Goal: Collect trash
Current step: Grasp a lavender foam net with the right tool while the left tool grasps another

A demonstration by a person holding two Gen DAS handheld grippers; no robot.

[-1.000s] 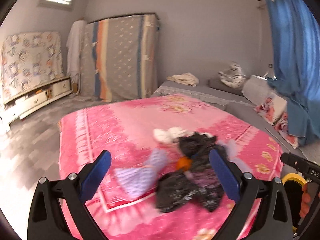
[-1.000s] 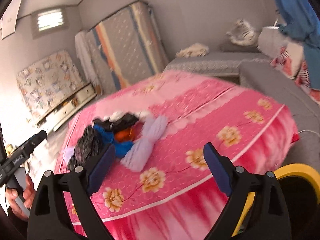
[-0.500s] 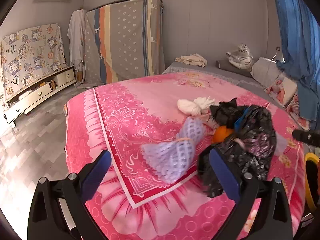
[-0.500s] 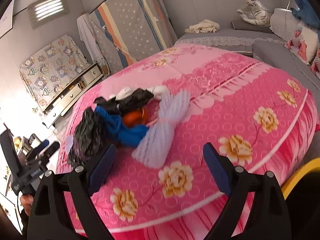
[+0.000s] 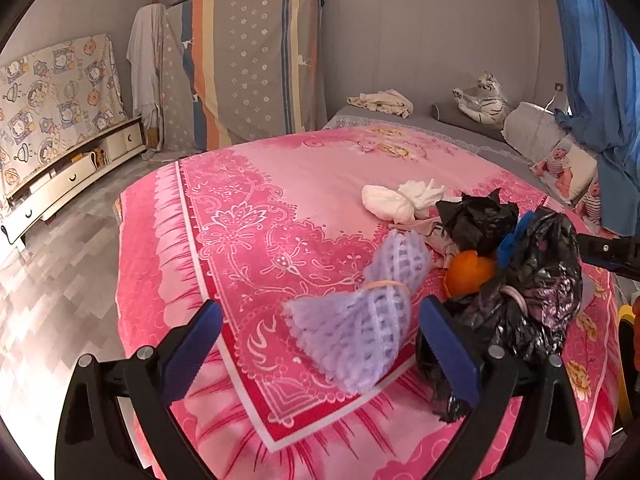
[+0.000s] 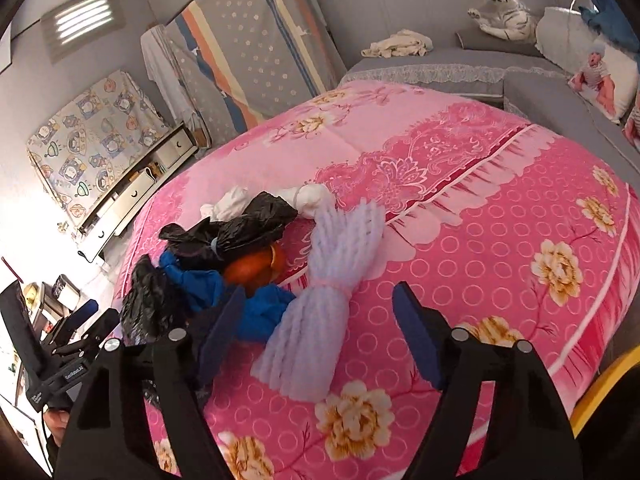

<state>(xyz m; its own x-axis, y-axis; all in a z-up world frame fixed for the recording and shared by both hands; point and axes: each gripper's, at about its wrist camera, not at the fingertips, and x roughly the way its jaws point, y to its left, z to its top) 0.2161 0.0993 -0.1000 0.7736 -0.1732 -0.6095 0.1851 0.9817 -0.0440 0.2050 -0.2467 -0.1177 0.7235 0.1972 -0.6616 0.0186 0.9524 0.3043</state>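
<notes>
Left hand-held gripper [image 5: 320, 348] released, jaws wide, lavender foam net [image 5: 360, 332] between them untouched; right hand-held gripper [image 6: 316, 336] closing, net's [image 6: 320, 308] near end between its jaws, no contact yet; trash heap on pink bed [image 6: 500, 240]: black bags [image 5: 532, 292], orange [image 5: 468, 272], blue bag [image 6: 240, 300]; white bundle [image 5: 400, 200] behind.

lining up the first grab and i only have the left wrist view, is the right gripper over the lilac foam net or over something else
observer: Over the lilac foam net sleeve. Its tied end lies between the fingers of the right gripper; the jaws are closing, pads not yet on it.
operator: anything tucked behind the crumpled black plastic bag from my side
observer: Yes, a crumpled blue plastic bag lies against the net, partly behind that gripper's left-hand finger.
</notes>
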